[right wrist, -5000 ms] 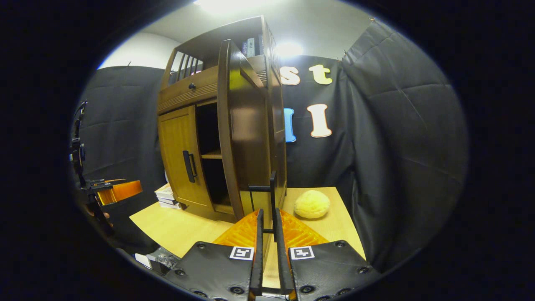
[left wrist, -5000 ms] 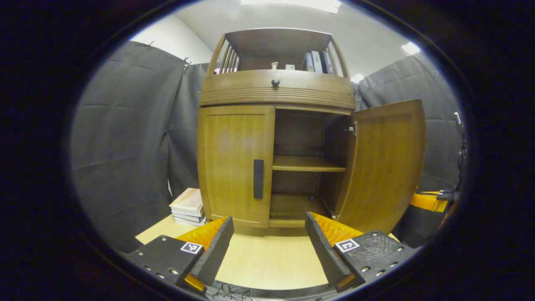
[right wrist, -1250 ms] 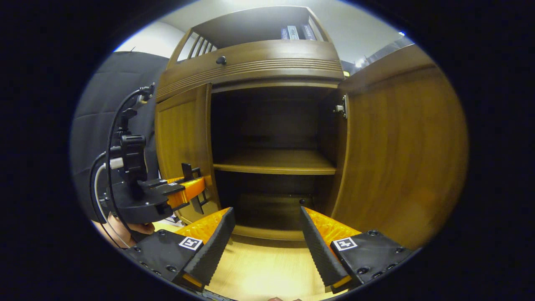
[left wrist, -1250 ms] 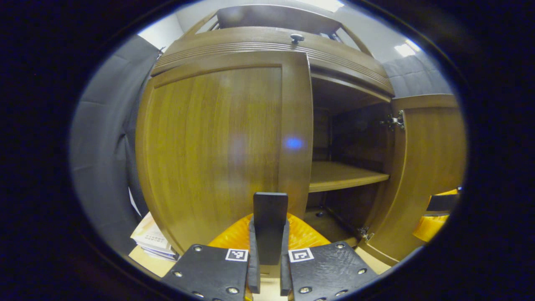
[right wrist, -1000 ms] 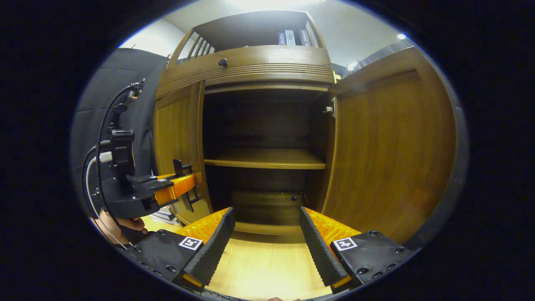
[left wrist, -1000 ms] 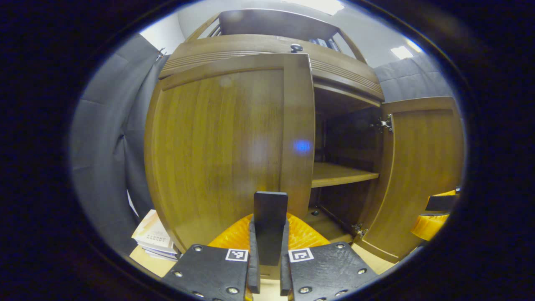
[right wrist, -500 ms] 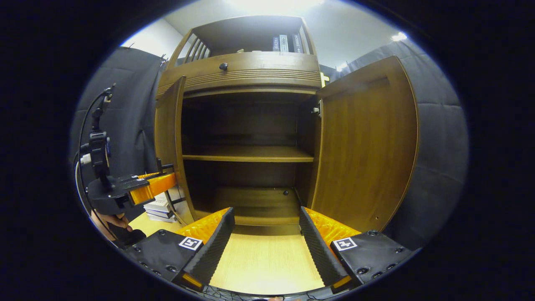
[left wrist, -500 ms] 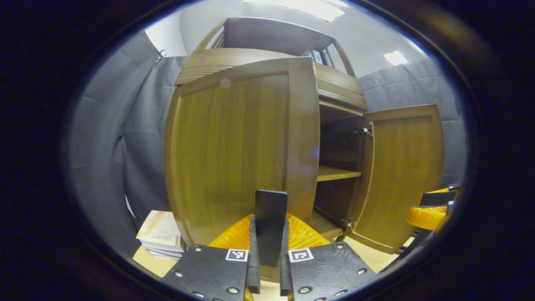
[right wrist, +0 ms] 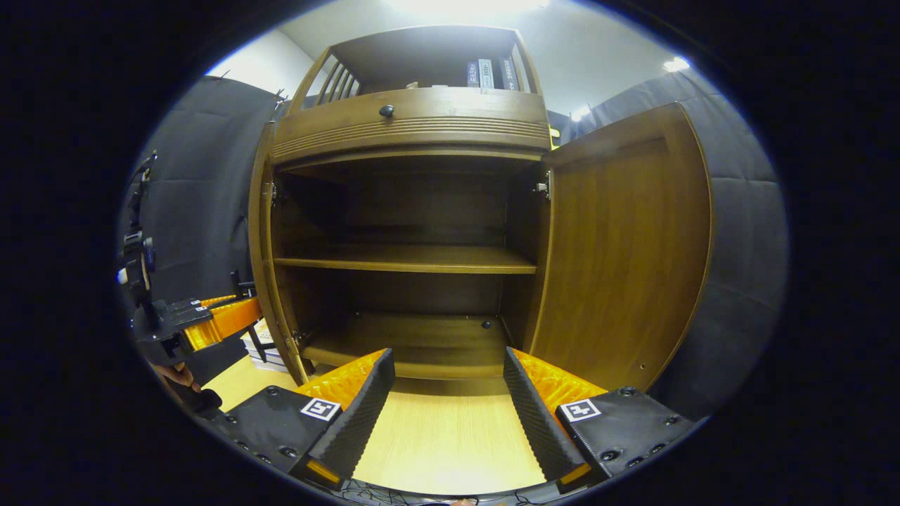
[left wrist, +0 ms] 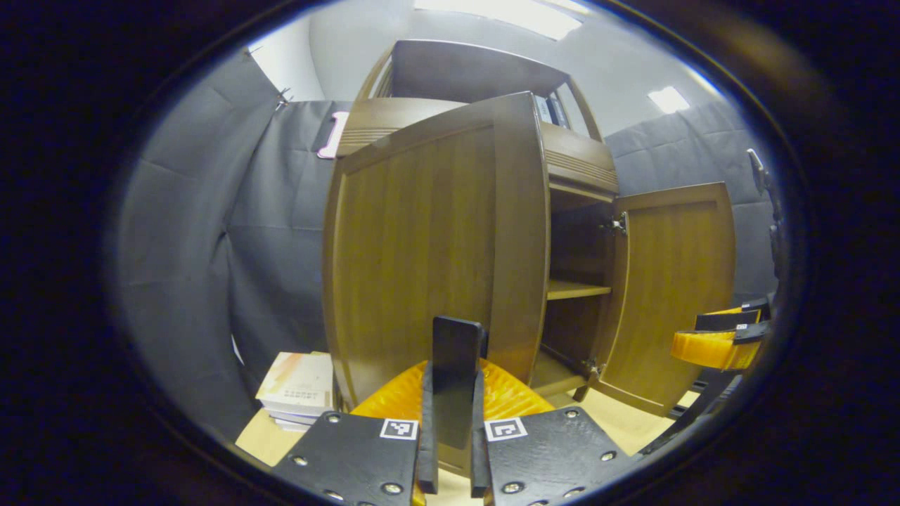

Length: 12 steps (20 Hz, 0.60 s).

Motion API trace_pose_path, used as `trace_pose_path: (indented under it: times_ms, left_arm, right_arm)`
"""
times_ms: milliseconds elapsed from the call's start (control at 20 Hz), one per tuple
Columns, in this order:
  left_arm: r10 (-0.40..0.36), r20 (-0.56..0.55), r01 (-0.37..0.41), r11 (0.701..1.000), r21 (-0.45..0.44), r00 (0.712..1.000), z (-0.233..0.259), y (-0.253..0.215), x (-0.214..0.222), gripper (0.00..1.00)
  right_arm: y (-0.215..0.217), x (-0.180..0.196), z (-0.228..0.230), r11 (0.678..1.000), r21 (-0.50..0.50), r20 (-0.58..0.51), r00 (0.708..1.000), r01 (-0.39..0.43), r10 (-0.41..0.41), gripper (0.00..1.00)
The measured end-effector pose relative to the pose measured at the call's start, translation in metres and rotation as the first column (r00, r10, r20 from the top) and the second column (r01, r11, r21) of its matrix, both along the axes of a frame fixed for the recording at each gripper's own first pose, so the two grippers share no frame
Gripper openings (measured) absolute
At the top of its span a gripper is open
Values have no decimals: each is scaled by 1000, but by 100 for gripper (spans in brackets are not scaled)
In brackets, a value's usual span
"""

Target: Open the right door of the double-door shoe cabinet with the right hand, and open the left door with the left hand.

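The wooden shoe cabinet (right wrist: 408, 119) stands on the table with both doors swung out. My left gripper (left wrist: 451, 369) is shut on the dark upright handle (left wrist: 455, 344) of the left door (left wrist: 422, 246), which stands wide open. In the right gripper view that left door (right wrist: 261, 253) shows edge-on, with the left gripper (right wrist: 211, 320) beside it. My right gripper (right wrist: 448, 358) is open and holds nothing, low in front of the cabinet's bare lower compartment. The right door (right wrist: 626, 246) stands open to its right. In the left gripper view, the right door (left wrist: 675, 288) and right gripper (left wrist: 710, 344) are at the right.
A stack of books (left wrist: 295, 386) lies on the light wooden table (right wrist: 443, 436) left of the cabinet. One shelf (right wrist: 408, 258) divides the bare interior. Several books (right wrist: 485, 74) stand on the cabinet's top shelf. Dark cloth walls close in both sides.
My left gripper has pulled the left door from nearly closed to wide open, still holding its handle. The right gripper stayed open and hardly moved over the last half second.
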<state>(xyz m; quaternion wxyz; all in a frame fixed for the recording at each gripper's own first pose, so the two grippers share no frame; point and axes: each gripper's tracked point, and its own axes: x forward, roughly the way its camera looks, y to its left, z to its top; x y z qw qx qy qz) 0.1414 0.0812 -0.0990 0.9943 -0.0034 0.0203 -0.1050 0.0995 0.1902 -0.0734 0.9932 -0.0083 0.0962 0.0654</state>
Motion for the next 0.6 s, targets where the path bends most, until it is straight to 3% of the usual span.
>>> trace_pose_path:
  times_ms: [200,450,600]
  left_arm:
    - [34,10,-33,999,-8,999,1,26,-17,21]
    - [30,13,-29,996,-81,999,5,63,-28,21]
    - [28,-11,-28,998,-60,1000,-3,84,-38,18]
  right_arm:
    - [10,7,1,999,8,0,1000,-31,31,98]
    - [22,11,-1,998,5,-8,998,-69,69,98]
    - [22,15,0,997,-10,-4,998,-70,70,98]
